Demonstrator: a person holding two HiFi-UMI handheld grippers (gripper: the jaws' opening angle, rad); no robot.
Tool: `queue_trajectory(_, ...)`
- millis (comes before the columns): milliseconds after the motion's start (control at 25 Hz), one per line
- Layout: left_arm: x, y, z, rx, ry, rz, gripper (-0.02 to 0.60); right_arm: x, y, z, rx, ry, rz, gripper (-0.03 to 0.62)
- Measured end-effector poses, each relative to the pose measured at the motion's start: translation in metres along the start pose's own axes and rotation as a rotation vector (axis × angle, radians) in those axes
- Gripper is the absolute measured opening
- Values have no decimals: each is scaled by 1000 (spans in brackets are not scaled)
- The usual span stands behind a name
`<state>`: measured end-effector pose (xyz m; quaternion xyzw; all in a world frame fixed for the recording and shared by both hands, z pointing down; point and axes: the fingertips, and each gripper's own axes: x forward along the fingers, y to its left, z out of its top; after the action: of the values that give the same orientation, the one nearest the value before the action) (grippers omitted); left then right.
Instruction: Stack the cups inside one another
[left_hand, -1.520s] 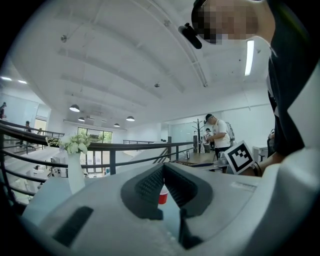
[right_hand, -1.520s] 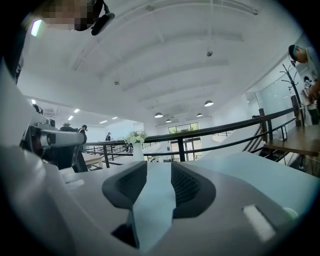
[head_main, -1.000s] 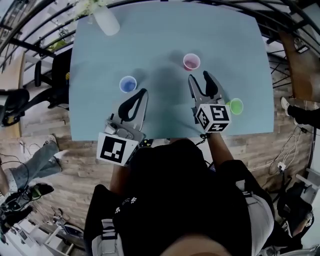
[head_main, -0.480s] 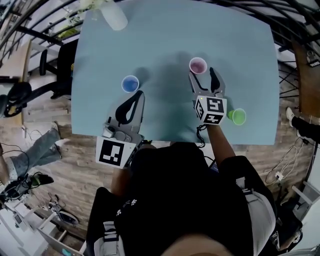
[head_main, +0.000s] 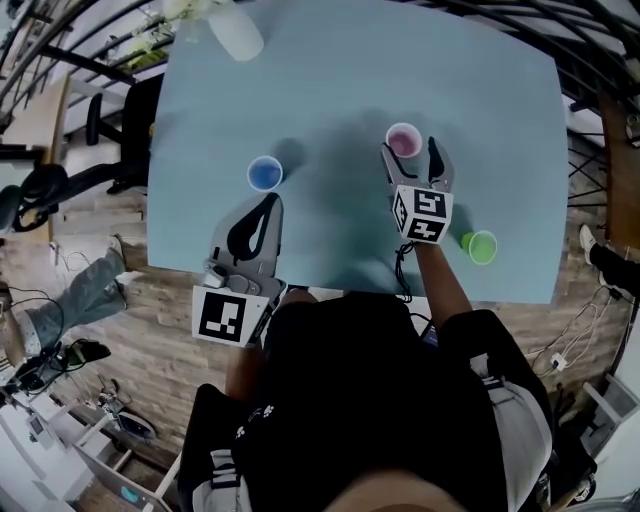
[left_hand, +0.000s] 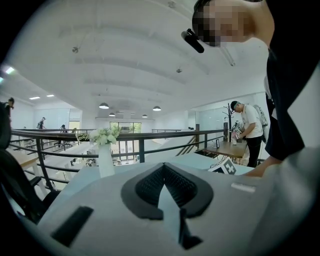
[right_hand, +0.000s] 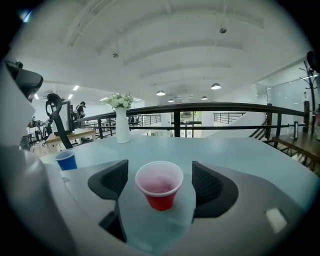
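Note:
Three cups stand apart on the pale blue table (head_main: 330, 80): a red cup (head_main: 404, 139), a blue cup (head_main: 264, 172) and a green cup (head_main: 482, 246). My right gripper (head_main: 409, 154) is open and its jaws have just been opening. The red cup (right_hand: 159, 185) stands upright between them, and neither pad touches it. My left gripper (head_main: 266, 207) sits just short of the blue cup, shut with nothing in it. In the left gripper view its pads (left_hand: 150, 186) meet at the tips. The blue cup (right_hand: 66, 160) shows at the left of the right gripper view.
A white vase of flowers (head_main: 235, 35) stands at the table's far left corner, also as the vase (right_hand: 122, 125) and the vase (left_hand: 105, 160). A black office chair (head_main: 115, 125) stands off the left edge. The green cup is right of my right hand.
My right gripper has moved forward and down to the red cup and its jaws have spread, so the cup now stands between them. My left gripper shifted slightly.

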<state>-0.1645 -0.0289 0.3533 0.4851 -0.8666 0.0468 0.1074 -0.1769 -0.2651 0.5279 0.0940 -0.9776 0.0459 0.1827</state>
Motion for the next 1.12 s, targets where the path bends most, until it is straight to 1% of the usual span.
queue_trajectory(80,0,2,0,-2,1,9,-8,5,-1,-4,-3,14,2,430)
queue_trajectory(440,-1,6,-6,-7,16,30,-8,21,0,-17,-7,45,13,428)
queue_trajectory(520,-2,7,-8,-11,19,36,-8,22,-1,-19,-12,53,8,415)
queue_trajectory(640,-3,9,-9,-13,20,43,-8,23,-2,-21,-21,57,0,374)
queue_trajectory(880,-5,14,-13,-18,20,47,-8,23,2,-19,-28,48,8,371)
queue_trajectory(1120,-2,22,-7,-9,-1,38,-8,15,6,-5,-38,15,12,370)
